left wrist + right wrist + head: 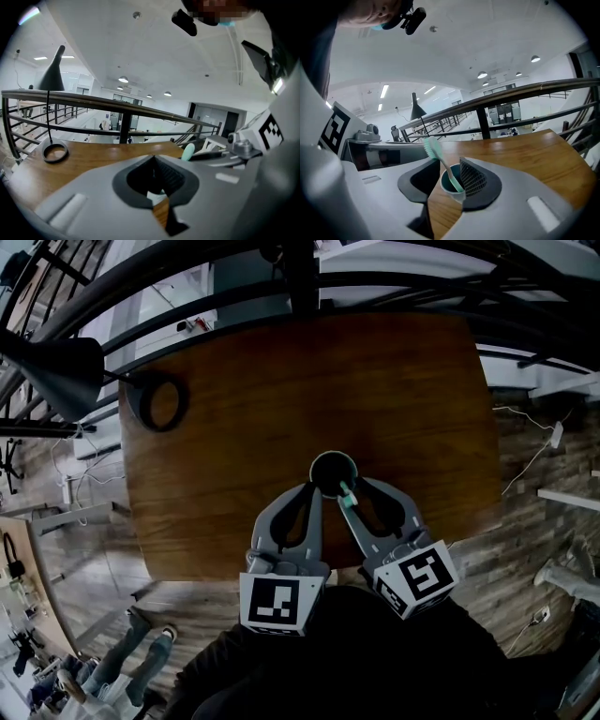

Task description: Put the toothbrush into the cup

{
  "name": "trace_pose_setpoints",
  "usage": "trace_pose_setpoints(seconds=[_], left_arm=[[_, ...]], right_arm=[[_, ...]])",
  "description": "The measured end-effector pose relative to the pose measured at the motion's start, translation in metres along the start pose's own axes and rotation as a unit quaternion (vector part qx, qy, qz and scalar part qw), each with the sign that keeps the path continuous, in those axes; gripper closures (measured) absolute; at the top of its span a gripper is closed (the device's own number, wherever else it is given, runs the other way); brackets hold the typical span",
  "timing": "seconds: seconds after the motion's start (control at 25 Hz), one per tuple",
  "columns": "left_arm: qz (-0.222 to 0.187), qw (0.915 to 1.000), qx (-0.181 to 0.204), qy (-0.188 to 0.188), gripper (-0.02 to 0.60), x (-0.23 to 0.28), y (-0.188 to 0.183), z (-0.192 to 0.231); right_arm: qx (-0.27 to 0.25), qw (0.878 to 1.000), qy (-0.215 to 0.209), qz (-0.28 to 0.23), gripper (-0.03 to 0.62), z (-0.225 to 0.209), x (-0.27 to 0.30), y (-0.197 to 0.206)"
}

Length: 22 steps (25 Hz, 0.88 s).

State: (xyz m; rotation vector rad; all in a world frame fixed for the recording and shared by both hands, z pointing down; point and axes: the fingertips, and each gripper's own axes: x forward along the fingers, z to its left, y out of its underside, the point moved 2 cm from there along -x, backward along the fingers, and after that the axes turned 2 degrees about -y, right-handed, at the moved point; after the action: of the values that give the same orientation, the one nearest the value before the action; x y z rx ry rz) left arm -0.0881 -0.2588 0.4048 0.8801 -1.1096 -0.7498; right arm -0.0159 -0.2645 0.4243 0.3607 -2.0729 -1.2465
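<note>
On the table [281, 381], toothbrush [443, 165] leaning in cup [328, 472]

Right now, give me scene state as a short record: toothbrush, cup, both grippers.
toothbrush: standing in the cup, leaning, bristle end up
cup: upright on the table, near its front edge
right gripper: fingers apart, one on each side of the cup, not pinching the toothbrush
left gripper: fingers together, just left of the cup
lamp: ring base on the table's far left corner
</note>
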Motion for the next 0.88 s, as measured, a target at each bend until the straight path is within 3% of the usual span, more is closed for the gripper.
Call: trace_pose_setpoints(seconds=[0.44, 0.88], left_arm=[[0.025, 0.9996, 0.014, 0.005, 0.573, -0.017, 0.023, -0.004], [0.023, 0.9993, 0.026, 0.014, 0.574, -0.026, 0.018, 0.003]], right_arm=[[0.035, 0.999, 0.026, 0.005, 0.462, 0.004, -0.013, 0.031], [0.041, 0.998, 0.047, -0.025, 0.462, 0.011, -0.016, 0.022]])
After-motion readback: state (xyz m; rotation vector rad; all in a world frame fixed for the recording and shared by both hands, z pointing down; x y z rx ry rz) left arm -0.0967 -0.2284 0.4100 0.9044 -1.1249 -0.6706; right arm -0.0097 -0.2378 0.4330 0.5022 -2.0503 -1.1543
